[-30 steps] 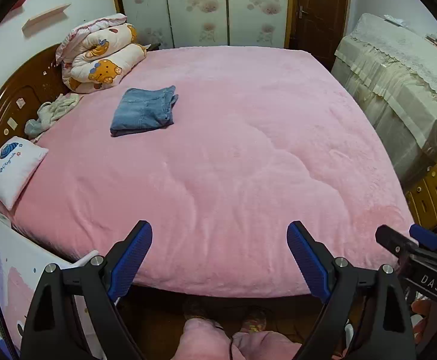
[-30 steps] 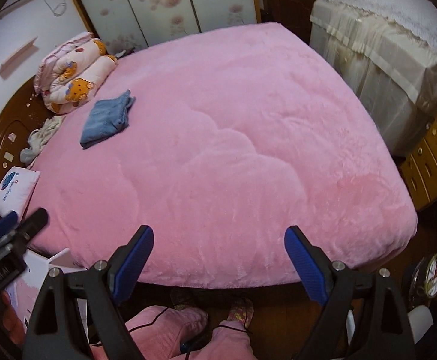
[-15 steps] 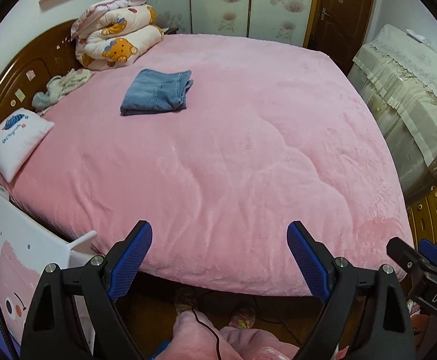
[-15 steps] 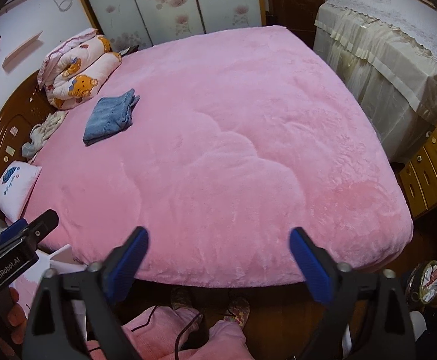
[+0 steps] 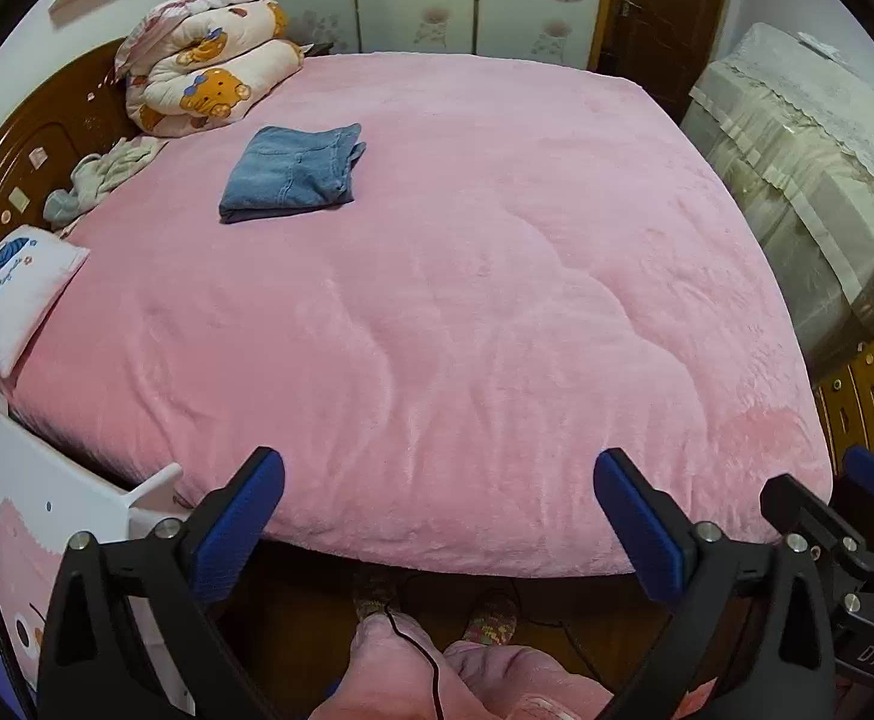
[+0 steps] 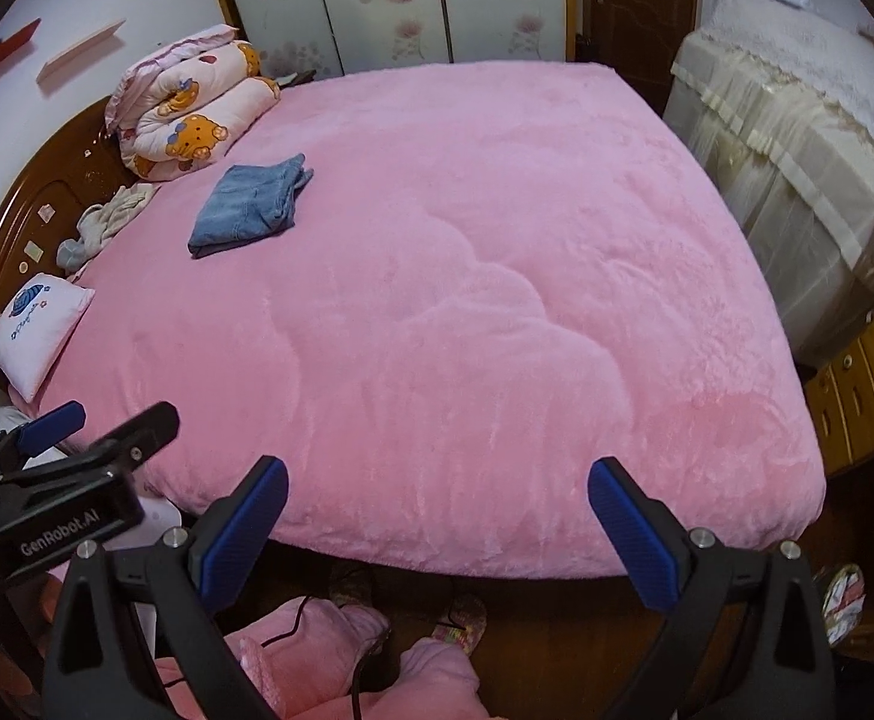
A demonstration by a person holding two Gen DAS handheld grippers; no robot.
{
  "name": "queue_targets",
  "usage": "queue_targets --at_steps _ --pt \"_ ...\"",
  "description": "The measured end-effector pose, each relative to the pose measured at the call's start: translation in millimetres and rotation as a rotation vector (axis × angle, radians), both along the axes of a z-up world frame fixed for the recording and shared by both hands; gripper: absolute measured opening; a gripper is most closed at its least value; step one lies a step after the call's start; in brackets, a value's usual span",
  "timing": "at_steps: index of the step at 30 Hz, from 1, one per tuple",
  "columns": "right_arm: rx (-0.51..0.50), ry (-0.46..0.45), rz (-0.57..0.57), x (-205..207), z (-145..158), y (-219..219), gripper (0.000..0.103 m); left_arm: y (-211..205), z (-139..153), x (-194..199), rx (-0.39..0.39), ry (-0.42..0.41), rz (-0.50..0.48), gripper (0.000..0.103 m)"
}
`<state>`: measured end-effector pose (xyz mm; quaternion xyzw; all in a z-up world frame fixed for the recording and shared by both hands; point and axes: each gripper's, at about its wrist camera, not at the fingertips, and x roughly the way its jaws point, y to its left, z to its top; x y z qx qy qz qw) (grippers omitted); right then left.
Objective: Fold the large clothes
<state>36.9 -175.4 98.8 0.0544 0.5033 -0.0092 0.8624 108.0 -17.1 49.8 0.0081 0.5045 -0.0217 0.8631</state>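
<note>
Your left tongs (image 5: 438,501) and right tongs (image 6: 437,510) had just been spreading and stood wide apart, nothing between them, above the bed's (image 5: 466,300) near edge. The folded jeans (image 5: 293,173) lay at eleven o'clock.

Folded jeans (image 5: 293,174) on bed (image 5: 496,300), near rolled quilt (image 5: 203,84) by headboard (image 5: 23,168).

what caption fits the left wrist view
Open left gripper above the pink bed's foot, folded jeans lying near the headboard.
</note>
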Motion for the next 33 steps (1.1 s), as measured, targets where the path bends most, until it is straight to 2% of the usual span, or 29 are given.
queue_targets --at_steps 9,33 --pt "-0.02 -0.022 0.015 -1 6 6 0.101 -11 0 -3 0.018 -0.007 -0.058 0.102" --pt "-0.005 -0.02 -0.019 -4 7 6 0.101 -15 -1 -5 0.029 -0.004 -0.072 0.102"
